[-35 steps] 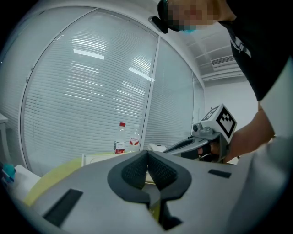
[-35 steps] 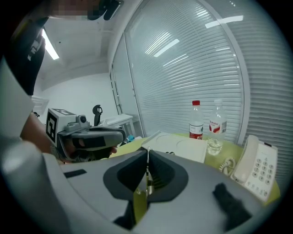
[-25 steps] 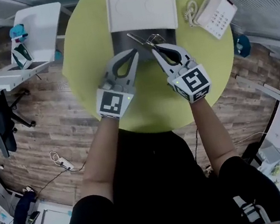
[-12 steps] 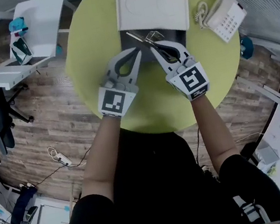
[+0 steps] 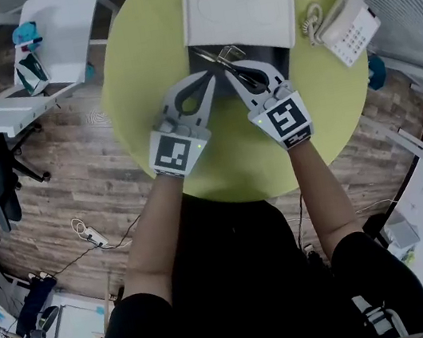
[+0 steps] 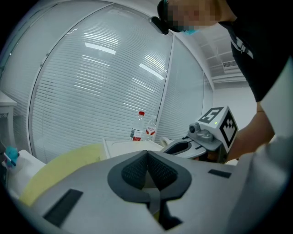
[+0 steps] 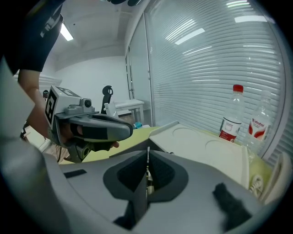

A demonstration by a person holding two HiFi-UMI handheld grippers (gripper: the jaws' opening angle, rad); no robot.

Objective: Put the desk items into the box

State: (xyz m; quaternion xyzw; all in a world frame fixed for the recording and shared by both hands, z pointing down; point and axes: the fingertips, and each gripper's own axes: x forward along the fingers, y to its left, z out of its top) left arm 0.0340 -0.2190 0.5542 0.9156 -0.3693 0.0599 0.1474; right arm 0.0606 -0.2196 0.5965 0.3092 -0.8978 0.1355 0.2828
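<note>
The left hand-held gripper (image 5: 207,81) hangs shut and empty at the box's near edge, just where it was a second ago. Right of it, the right hand-held gripper (image 5: 234,77) keeps its jaws pinched on the scissors (image 5: 216,59) — their blades reach over the open box (image 5: 279,53) at the far side of the tabletop (image 5: 138,72), scarcely moved. Only lowering and release seem left.

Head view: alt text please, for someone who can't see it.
Seen from above, a person's right gripper holds scissors over an open grey box on a round yellow-green table. The left gripper hovers alongside, shut and empty.
</note>
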